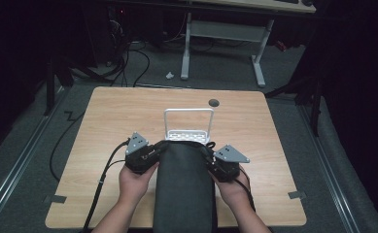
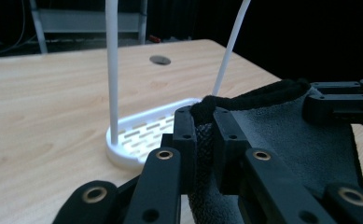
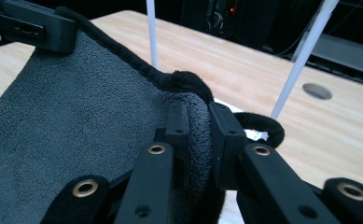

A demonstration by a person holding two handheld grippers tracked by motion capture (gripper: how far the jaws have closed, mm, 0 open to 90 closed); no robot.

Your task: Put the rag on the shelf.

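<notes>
One white rack (image 1: 188,127) stands at centre frame in the high view: a slotted tray base with an upright hoop handle, nothing lying in it. A dark grey towel (image 1: 184,187) stretches from just below the rack to the bottom edge, over the wooden table (image 1: 104,126). The left gripper (image 2: 203,122) is clamped on the towel's left top corner, jaws nearly together. The right gripper (image 3: 195,114) is clamped likewise on the right top corner.
</notes>
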